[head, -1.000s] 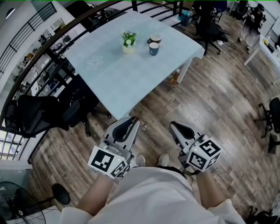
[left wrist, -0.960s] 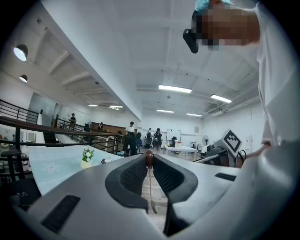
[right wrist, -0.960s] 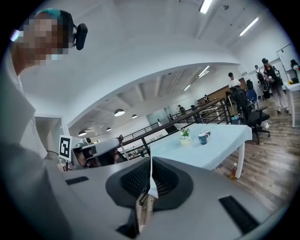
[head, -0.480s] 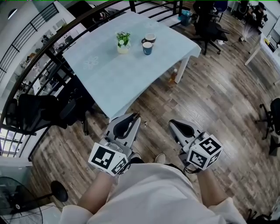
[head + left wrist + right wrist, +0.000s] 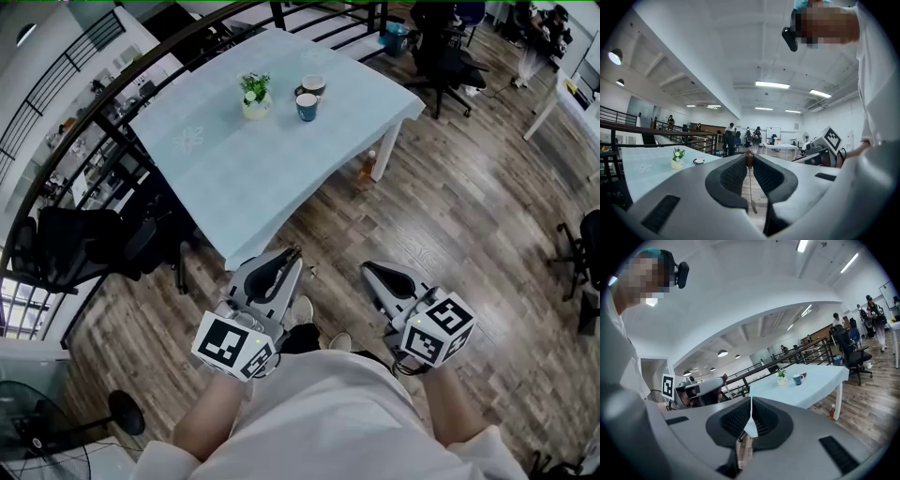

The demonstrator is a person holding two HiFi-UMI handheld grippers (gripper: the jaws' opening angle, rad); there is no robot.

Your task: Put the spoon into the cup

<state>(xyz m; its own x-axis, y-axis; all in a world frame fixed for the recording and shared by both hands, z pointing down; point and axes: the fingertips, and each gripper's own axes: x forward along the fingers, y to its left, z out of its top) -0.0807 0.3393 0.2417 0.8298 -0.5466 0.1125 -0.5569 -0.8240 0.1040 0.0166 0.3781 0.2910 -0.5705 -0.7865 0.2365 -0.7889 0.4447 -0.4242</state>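
Head view, looking steeply down: at the bottom of the frame a person in a pale shirt [image 5: 328, 422] holds two grippers side by side over a wooden floor [image 5: 469, 216]. At lower centre-left, the left gripper [image 5: 292, 253] is clamped on the spoon [image 5: 749, 159]. The spoon's brown handle end sits between the jaw tips, with its thin shaft and bowl trailing below. At lower centre-right, the right gripper [image 5: 368, 270] has its jaws drawn together, leaving only a narrow pale slit; what shows in it is unclear. Well beyond both, in the upper centre, stands a table [image 5: 234, 178] under a light blue cloth. On its far part sit a blue cup [image 5: 307, 107], a second cup [image 5: 312, 86] just behind it, and a small potted plant [image 5: 254, 94] to their left. A bottle [image 5: 368, 165] stands on the floor by the table's right leg.
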